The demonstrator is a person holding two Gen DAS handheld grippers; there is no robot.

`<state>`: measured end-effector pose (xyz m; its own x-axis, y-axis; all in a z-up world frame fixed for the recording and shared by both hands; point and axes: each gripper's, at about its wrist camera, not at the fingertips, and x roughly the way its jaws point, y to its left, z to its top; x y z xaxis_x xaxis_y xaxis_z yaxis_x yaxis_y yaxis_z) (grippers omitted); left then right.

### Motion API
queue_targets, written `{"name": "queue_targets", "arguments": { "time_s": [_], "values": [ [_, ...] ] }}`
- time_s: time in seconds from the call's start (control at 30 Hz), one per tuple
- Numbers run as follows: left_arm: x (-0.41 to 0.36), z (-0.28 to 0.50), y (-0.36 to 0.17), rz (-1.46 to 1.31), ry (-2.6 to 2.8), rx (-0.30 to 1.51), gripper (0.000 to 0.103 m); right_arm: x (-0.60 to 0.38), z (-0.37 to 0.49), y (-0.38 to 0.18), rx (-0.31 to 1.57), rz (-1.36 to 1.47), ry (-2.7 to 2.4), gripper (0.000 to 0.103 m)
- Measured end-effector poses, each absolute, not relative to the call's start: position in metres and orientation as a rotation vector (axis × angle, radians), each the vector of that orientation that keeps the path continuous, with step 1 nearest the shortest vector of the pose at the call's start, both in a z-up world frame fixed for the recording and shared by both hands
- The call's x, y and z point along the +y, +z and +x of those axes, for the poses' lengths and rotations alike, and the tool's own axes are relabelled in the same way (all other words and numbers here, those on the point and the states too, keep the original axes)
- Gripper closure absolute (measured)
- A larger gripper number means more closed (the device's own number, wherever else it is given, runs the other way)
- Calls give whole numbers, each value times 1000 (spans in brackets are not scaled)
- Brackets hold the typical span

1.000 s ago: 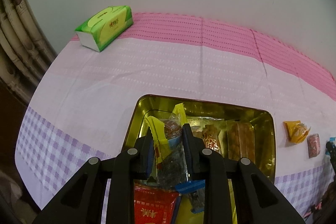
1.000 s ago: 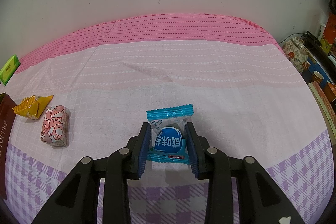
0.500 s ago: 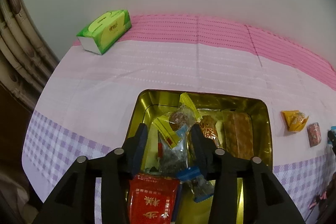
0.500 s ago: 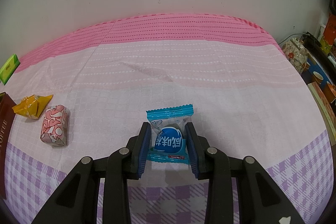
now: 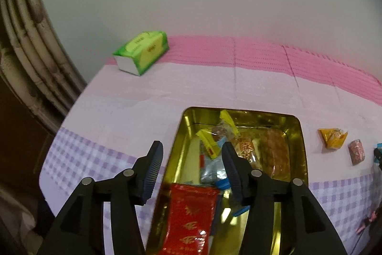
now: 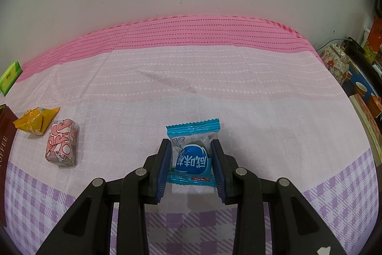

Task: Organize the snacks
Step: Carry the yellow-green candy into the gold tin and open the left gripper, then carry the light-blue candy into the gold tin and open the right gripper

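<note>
Blue-wrapped candy [image 6: 192, 157] sits pinched in the right tool [image 6: 191, 165] on the surface, well right of the gold tin [image 5: 301, 135]; the left tool [image 5: 193, 169] hangs spread above that tin.

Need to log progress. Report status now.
Left gripper open over gold tin. Right gripper shut on blue candy. Yellow packet, pink candy loose on cloth. Nothing blocking.

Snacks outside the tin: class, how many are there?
3: a yellow packet and pink packet lie side by side; a blue candy sits between the right gripper's fingers.
</note>
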<state>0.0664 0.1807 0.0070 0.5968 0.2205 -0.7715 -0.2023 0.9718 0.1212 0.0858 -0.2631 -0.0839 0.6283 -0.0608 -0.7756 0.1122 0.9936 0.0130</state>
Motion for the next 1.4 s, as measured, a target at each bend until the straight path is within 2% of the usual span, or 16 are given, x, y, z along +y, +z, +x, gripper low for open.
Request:
{"name": "queue_targets", "arguments": {
  "time_s": [0.4,0.83,1.13,1.4],
  "values": [
    [196,30,17,57,297,830,47,-258,87,-84,897,36,-97,72],
    [214,18,12,63,339,812,41,-244,91,-79,937,-8,-146,78],
    [224,17,14,15,349,818,40,-225,84,-47,889,22,-107,79],
    [234,15,15,-28,377,826,40,-158,75,-19,862,18,83,79]
  ]
}}
